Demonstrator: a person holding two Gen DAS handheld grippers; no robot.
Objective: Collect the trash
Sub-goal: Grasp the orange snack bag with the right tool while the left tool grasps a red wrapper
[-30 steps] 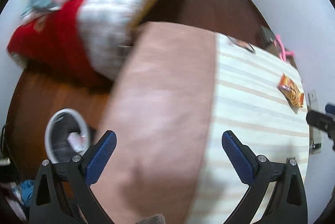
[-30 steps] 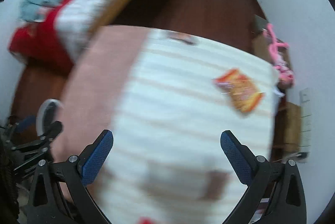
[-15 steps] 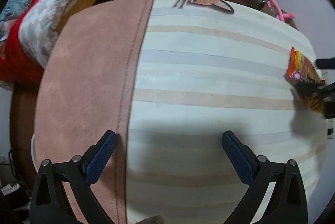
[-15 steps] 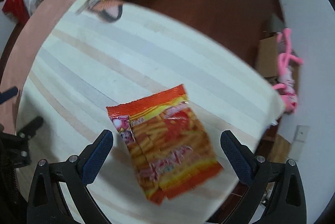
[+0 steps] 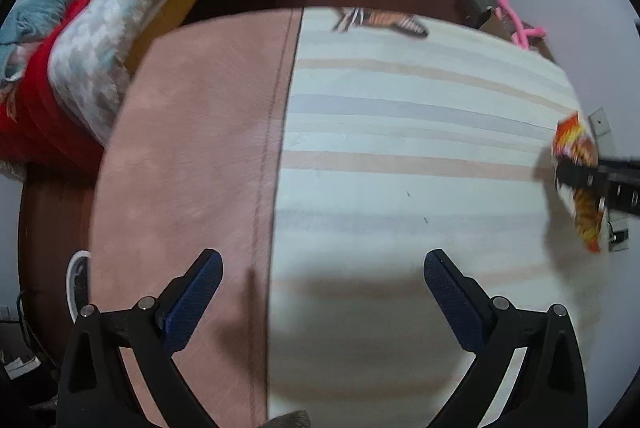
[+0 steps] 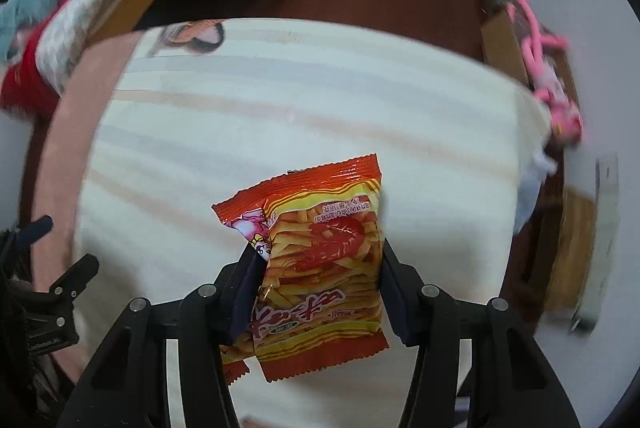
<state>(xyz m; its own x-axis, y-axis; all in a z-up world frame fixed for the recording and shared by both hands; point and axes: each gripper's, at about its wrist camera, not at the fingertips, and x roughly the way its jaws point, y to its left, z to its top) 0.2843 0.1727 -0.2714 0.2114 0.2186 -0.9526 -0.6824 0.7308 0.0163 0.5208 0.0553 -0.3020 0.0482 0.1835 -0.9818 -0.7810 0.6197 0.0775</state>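
Item: snack packet (image 6: pixel 320 260), orange, lying on the striped bed (image 6: pixel 280 116) near its right edge. Your right tool (image 6: pixel 318 268) is closed on the packet's two sides.
Left tool (image 5: pixel 320 292): jaws wide apart, empty, hovering over the bed.
Risk: slick, puffy film may slide out if you lift fast.
Room: open bed to your left; wall and clutter crowd the right edge.

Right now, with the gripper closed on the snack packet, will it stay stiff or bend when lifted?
The snack packet looks thin and crinkled, so it probably flops. Its glossy film may slip in the right gripper. It seems light.
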